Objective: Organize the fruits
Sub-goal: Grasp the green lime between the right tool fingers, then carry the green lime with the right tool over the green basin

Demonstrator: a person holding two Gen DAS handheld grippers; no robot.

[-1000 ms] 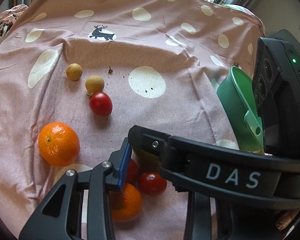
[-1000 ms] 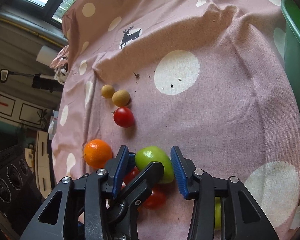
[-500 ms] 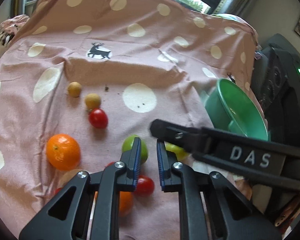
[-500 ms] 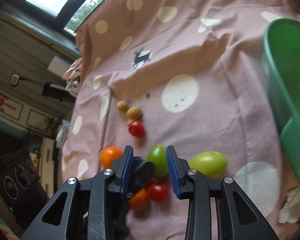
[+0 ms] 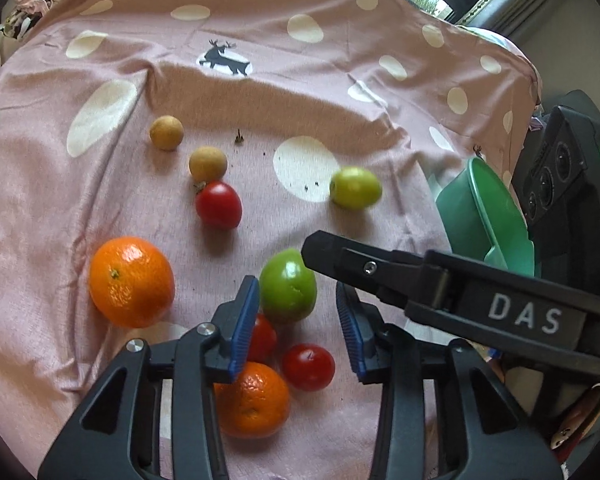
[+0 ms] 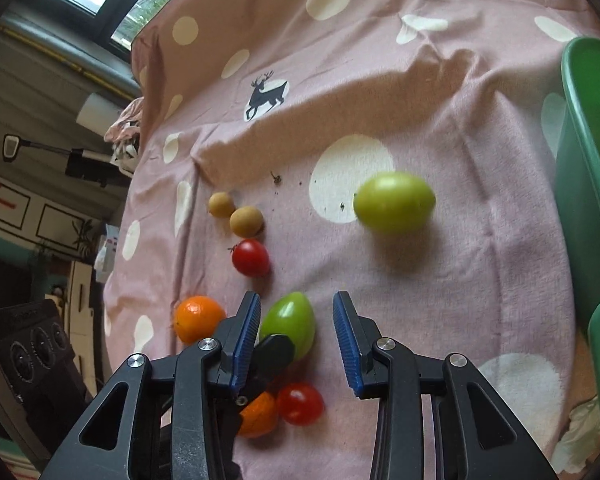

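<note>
A pink cloth (image 5: 340, 92) with pale dots and a black deer print (image 5: 224, 60) covers the bench, and the fruits lie on it.

From the left, there are two small tan fruits (image 5: 166, 132) close together, the second one (image 5: 207, 163) touching a red tomato (image 5: 218, 204) just below it. A big orange (image 5: 131, 281) sits alone, nearer to the front edge. Next comes a tight group: a pointed green fruit (image 5: 287, 290), two more tomatoes below it, one (image 5: 308, 366) in plain sight and one (image 5: 262, 338) half hidden by a gripper finger, and a second orange (image 5: 252, 400) at the front.

The left gripper (image 5: 298, 320) is over this group. Its jaws are opening, and the pointed green fruit is between the blue pads but seems not pressed by them. The right gripper (image 6: 296, 336) is over the same fruit from the other side, with its jaws a little apart; its pads are clear of the fruit. One finger of it crosses the left camera's view just beside the fruit.

Further right, a second green fruit (image 5: 355, 188), rounder and blurred, lies alone at the edge of a pale dot, well apart from the group. At the far right a green basin (image 5: 488, 220) stands on the cloth; what is inside it I cannot tell.
</note>
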